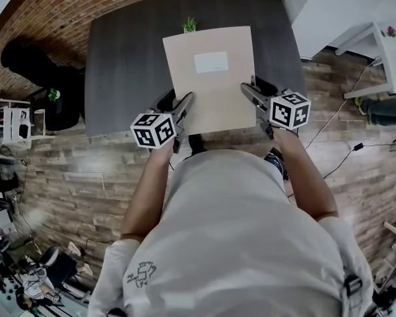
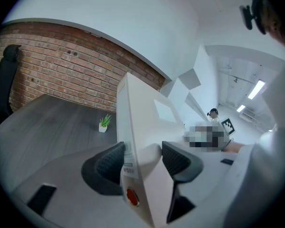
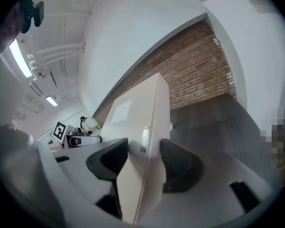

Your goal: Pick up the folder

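A beige folder with a white label is held flat above the dark grey table, its near edge reaching past the table's front. My left gripper is shut on the folder's near left edge, and my right gripper is shut on its near right edge. In the left gripper view the folder stands between the dark pads of the left gripper, its spine sticker and red dot showing. The right gripper view has the folder pinched the same way by the right gripper.
A small potted plant stands at the table's far edge, just beyond the folder. A brick wall runs behind the table. A black chair is at the left, a white desk at the right, and cables lie on the wood floor.
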Available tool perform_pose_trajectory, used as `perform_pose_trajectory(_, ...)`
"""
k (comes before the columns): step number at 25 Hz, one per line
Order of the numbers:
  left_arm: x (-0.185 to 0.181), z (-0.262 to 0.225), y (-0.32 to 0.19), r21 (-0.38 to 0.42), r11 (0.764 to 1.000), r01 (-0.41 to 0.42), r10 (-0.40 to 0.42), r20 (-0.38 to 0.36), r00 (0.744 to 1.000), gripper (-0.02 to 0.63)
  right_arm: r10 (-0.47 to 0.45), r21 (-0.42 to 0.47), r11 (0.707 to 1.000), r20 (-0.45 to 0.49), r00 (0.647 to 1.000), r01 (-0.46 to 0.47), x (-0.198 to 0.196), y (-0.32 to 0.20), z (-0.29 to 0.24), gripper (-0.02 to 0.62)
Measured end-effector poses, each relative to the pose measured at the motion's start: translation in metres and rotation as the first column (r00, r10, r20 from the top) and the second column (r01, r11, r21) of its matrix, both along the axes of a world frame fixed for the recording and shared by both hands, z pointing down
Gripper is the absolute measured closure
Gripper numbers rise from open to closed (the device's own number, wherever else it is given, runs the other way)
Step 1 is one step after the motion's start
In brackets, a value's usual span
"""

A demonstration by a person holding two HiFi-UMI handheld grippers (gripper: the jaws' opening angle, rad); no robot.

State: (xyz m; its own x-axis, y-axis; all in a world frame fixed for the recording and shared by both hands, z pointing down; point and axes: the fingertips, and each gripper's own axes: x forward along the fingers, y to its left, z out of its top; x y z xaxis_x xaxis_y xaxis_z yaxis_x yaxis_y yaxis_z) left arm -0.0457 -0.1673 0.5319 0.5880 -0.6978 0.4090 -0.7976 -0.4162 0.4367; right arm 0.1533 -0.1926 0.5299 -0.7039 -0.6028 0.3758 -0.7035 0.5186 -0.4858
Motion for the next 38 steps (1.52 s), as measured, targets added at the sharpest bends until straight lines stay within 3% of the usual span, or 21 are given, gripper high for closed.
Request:
perform_pose_trajectory(8, 0.043, 0.000, 0.054, 0.011, 1.000, 0.026, -0.026, 0.004, 1.000, 0.354, -0.019, -0.007, 1.000, 0.006, 1.000, 0.019, 0.042, 0.049, 0.003, 0.370)
perform_pose_trajectory(16, 0.043, -0.005, 0.089, 0.015, 0.998, 0.054, -0.055, 0.023, 0.998, 0.354, -0.049, -0.011, 0.999, 0.030, 0.998, 0.049, 0.042, 0.079, 0.003, 0.371)
perform_pose_trajectory(27, 0.017, -0.021, 0.114, 0.054, 0.997, 0.060, -0.060, 0.014, 0.998, 0.354, -0.051, 0.018, 0.999, 0.029, 0.998, 0.051, 0.016, 0.104, -0.014, 0.371)
perform_pose_trajectory(38, -0.052, -0.039, 0.161, 0.084, 0.995, 0.046, -0.048, 0.014, 0.999, 0.354, -0.049, 0.064, 0.997, 0.018, 0.999, 0.047, -0.053, 0.156, -0.034, 0.371)
